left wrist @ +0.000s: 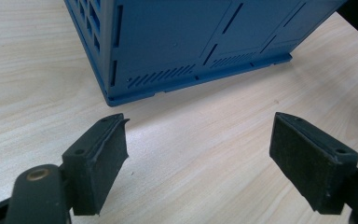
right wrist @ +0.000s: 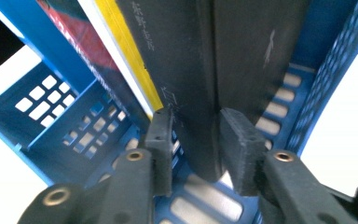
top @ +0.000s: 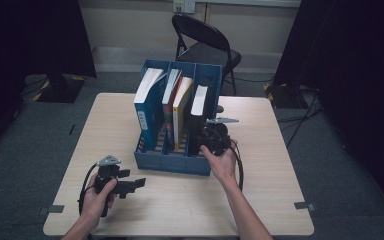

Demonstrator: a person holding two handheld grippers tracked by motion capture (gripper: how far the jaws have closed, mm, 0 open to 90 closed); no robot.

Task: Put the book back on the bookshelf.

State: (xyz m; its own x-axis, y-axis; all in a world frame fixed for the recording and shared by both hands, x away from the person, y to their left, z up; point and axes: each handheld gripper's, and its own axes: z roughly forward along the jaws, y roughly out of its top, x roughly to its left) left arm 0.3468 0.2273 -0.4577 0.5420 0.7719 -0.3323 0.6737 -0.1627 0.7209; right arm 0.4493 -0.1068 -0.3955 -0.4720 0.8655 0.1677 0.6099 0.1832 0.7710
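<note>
A blue three-slot file rack (top: pixel 170 162) stands mid-table with books upright in it. A black book (top: pixel 207 107) sits in its right slot. My right gripper (top: pixel 208 142) reaches down into that slot from the front. In the right gripper view its jaws (right wrist: pixel 196 144) straddle the lower spine of the black book (right wrist: pixel 242 56). One pad (right wrist: pixel 161 140) lies against the cover and a sliver of gap shows at the other. My left gripper (top: pixel 139 183) rests low at the front left, open (left wrist: pixel 198 154) and holding nothing, and it points at the rack's side wall (left wrist: pixel 177 42).
A blue book (top: pixel 145 107) fills the left slot; a red book (top: pixel 169 100) and a yellow book (top: pixel 181 100) share the middle one. The wooden table (top: pixel 180 205) has bare room in front. A black folding chair (top: pixel 205 40) stands behind the table.
</note>
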